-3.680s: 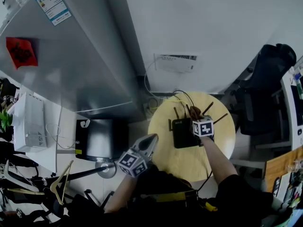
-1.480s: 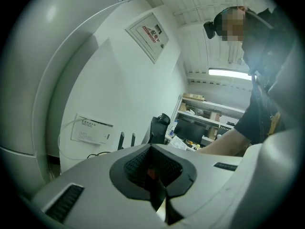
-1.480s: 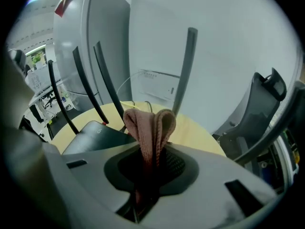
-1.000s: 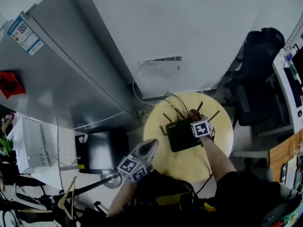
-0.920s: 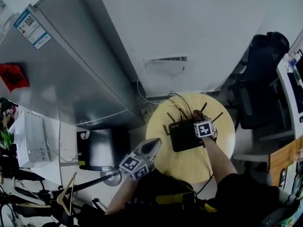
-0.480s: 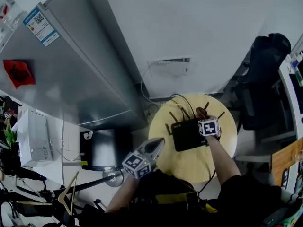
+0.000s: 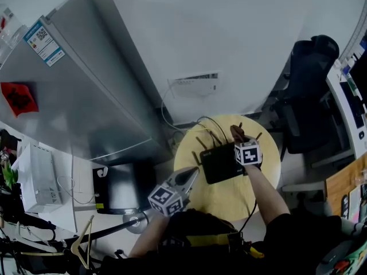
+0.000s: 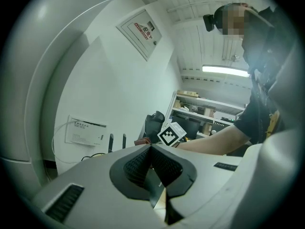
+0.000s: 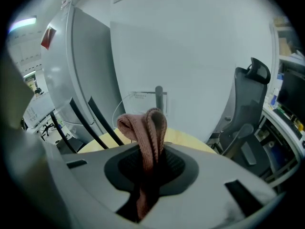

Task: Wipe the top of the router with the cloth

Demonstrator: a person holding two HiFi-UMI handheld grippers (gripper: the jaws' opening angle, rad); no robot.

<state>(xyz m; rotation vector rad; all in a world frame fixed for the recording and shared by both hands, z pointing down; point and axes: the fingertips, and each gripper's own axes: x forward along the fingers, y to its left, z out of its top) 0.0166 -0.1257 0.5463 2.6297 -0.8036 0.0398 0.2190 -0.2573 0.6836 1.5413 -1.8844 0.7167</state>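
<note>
A: What does the room look like from where you stand?

B: A tall grey fridge [image 7: 74, 96] stands against a white wall. Beside it is a small round yellow table [image 7: 223, 198]. The black router [image 7: 217, 164] lies flat on it, its antennas pointing toward the wall.

A: And the person's two tools?

B: The right gripper [image 7: 237, 140] is over the router's far right corner, near the antennas. Its jaws are clamped on a folded pinkish-brown cloth [image 9: 145, 128], which sticks out past the tips. The left gripper [image 7: 186, 177] is pinched closed on nothing and sits by the table's left edge, apart from the router.

A: So how far along is the wiping?

B: I would say it is under way: the cloth is gripped and brought to the router. I cannot tell if the cloth actually touches the top. The black lid shows no mark of wiped or unwiped parts. Most of it lies bare to the left of the cloth, so that stretch probably remains.
</note>
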